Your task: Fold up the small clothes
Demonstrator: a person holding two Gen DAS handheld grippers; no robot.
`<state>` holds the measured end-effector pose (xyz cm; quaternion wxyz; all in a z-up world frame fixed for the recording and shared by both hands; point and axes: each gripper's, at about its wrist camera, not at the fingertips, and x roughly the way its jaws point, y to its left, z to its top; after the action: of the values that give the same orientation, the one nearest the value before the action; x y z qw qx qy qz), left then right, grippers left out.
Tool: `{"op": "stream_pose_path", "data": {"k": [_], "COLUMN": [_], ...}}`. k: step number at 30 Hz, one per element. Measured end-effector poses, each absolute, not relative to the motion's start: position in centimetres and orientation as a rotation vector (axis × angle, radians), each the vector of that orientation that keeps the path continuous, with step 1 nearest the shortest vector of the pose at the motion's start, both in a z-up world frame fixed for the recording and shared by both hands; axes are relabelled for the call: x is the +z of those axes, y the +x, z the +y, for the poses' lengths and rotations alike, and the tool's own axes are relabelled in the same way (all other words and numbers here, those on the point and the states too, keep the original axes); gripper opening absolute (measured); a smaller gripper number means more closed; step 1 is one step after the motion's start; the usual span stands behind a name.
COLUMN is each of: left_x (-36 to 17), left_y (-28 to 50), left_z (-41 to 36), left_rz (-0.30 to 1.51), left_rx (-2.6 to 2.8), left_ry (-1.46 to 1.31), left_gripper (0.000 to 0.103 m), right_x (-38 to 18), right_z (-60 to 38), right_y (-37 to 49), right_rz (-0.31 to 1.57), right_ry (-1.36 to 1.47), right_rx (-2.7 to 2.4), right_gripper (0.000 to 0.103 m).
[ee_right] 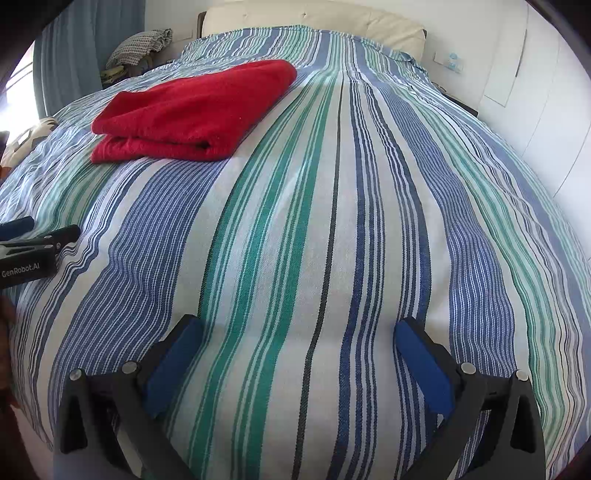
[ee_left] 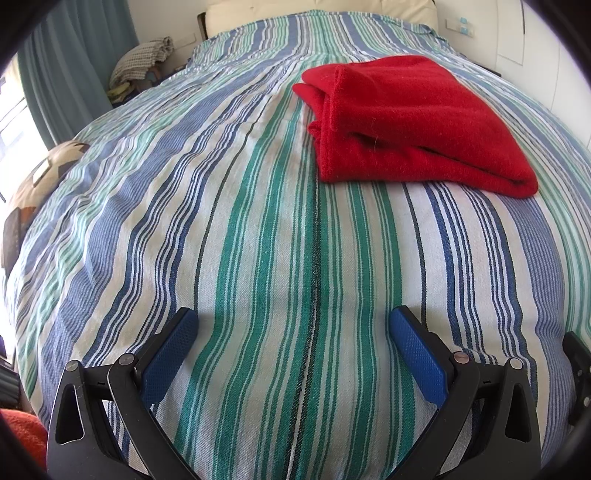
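A red garment lies folded into a thick rectangle on the striped bedspread. In the left wrist view it is ahead and to the right; in the right wrist view the garment is ahead and to the left. My left gripper is open and empty, low over the bedspread, well short of the garment. My right gripper is open and empty over the bedspread. The left gripper's body shows at the left edge of the right wrist view.
A cream headboard stands at the far end of the bed. A checked cloth pile sits by the curtain at the far left. A patterned cushion lies at the bed's left edge. White wardrobe doors are on the right.
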<state>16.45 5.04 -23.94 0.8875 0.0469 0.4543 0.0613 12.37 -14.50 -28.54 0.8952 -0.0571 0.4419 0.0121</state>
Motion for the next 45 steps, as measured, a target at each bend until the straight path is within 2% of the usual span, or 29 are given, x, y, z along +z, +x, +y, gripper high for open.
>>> {"op": "stream_pose_path", "data": {"k": [45], "left_x": [-23.97], "left_y": [16.54], "left_z": [4.98], "left_rz": [0.949], "left_rx": [0.125], "left_ry": [0.101], "left_gripper": [0.102], "right_x": [-28.51], "right_z": [-14.39], "right_y": [12.35], "right_rz": [0.915], "right_ry": [-0.128], "right_rx": [0.022], "right_gripper": [0.103]}}
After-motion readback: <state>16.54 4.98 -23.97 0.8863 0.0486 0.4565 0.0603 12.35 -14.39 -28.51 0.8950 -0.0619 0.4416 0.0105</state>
